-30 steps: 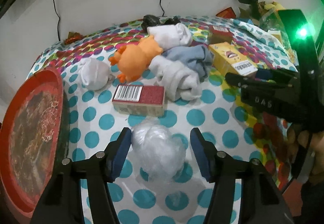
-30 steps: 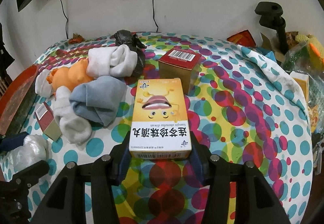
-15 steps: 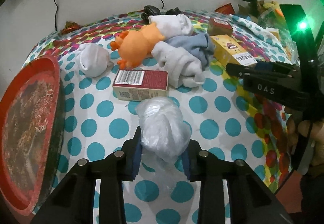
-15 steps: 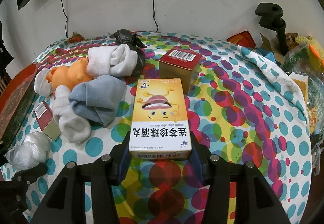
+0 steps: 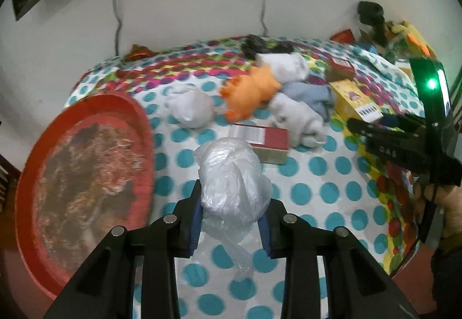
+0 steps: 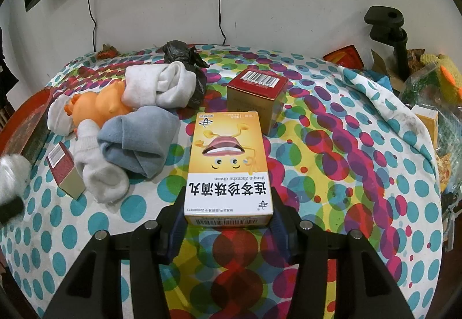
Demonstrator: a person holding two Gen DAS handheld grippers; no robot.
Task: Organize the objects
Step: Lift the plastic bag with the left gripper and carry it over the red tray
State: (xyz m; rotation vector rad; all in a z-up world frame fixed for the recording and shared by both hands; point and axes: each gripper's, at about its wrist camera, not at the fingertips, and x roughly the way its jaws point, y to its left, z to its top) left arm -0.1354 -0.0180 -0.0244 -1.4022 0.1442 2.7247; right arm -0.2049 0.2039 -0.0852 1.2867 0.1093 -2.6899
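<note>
The left tongs are clenched on a crumpled clear plastic bag, which bulges up between the blue pads with a loose tail of film trailing below them toward the polka-dot cloth; whether the tail touches the cloth cannot be told. The right tongs grasp the near end of a yellow box, whose far end lies flat on the cloth and reaches toward a red-topped box standing just beyond it. To the left of the left tongs a red tray leans at the cloth's edge, and no loose item shows in it, so as a judgement the sorting is at an early stage: two items are in hand and none looks put away yet. Ahead of the left tongs, well past the bag, a flat red box lies on the cloth; beyond it sit a white bundle, an orange toy, a grey-blue sock and white socks, heaped touching one another, with a black bag behind. All of these are left to deal with. Where the bag and the yellow box are meant to go the pictures do not tell; the tray is the nearest likely place for the bag.
</note>
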